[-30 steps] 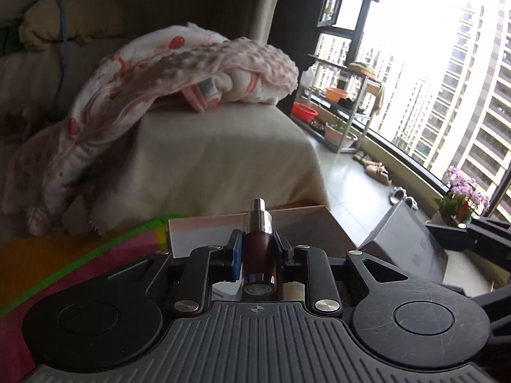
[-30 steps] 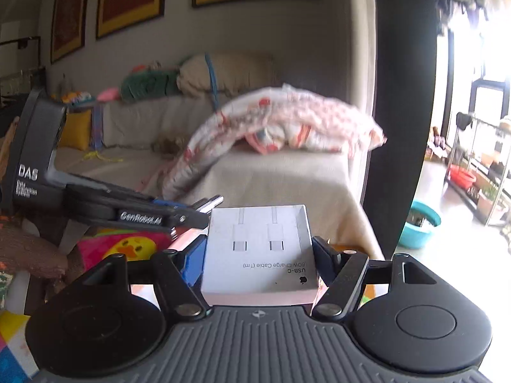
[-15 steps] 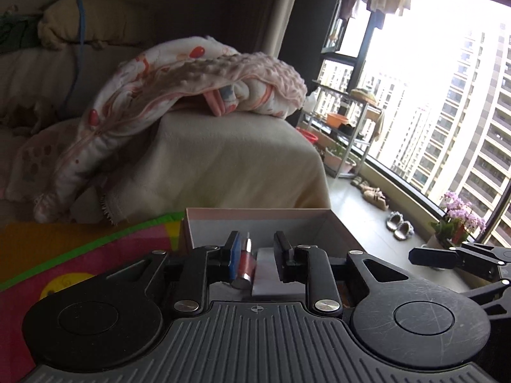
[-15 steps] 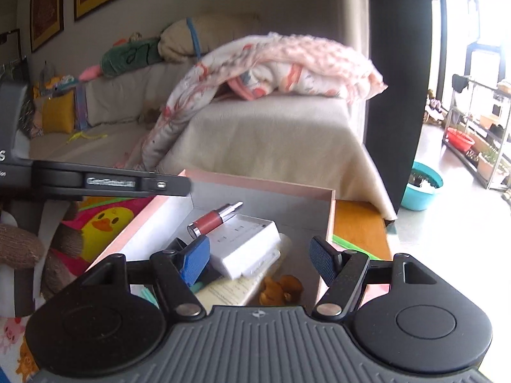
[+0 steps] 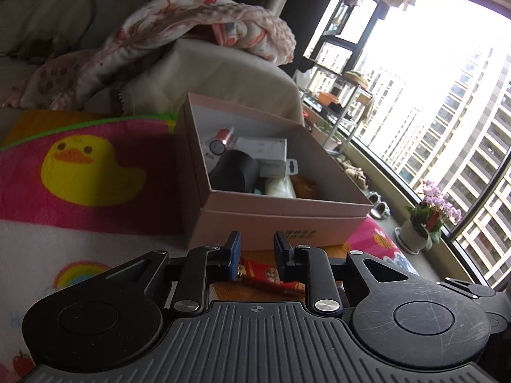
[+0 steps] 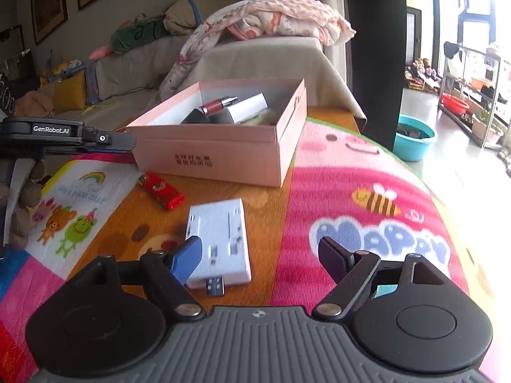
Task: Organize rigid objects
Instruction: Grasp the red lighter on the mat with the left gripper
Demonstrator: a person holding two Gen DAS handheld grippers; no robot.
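Right hand-held gripper (image 6: 260,255), jaws wide and just opened further, hovers over the counter (image 6: 335,191). A white power strip (image 6: 220,242) lies at its eleven o'clock, long axis toward the pink box (image 6: 217,156). Left hand-held gripper (image 5: 254,247), narrow and empty, hovers above a red lighter (image 5: 271,276).

Blown-out daylight glare from the window (image 5: 447,63), dim sofa (image 5: 48,16) side, fisheye-curved edges, slight softness.

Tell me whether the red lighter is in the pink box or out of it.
Out. The red lighter lies flat on the patterned mat, just in front of the pink box, apart from the items already inside it.
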